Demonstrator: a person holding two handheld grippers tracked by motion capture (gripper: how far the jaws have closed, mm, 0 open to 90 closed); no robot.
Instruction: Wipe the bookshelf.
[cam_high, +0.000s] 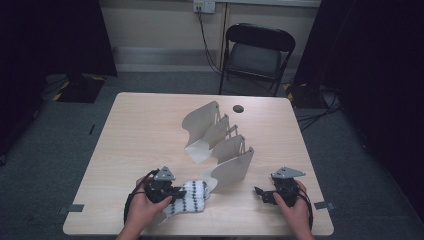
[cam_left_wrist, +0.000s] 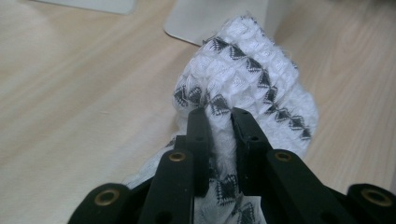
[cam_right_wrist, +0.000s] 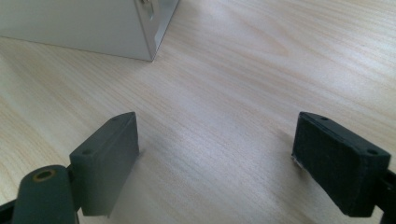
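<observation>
A white knitted cloth (cam_high: 192, 196) with rows of black triangles lies bunched at the table's front, left of centre. My left gripper (cam_high: 176, 192) is shut on it; in the left gripper view the two black jaws pinch a fold of the cloth (cam_left_wrist: 252, 88) between their tips (cam_left_wrist: 219, 116). My right gripper (cam_high: 260, 192) rests low over the bare wood at the front right, its jaws wide open with nothing between them (cam_right_wrist: 215, 154). A grey rack of several curved plates (cam_high: 220, 145) stands in the table's middle, its near plate just beyond the cloth.
A small dark round disc (cam_high: 238, 108) lies on the table (cam_high: 140, 130) behind the rack. A black folding chair (cam_high: 255, 52) stands past the far edge. The corner of a rack plate (cam_right_wrist: 93, 28) sits ahead of the right gripper.
</observation>
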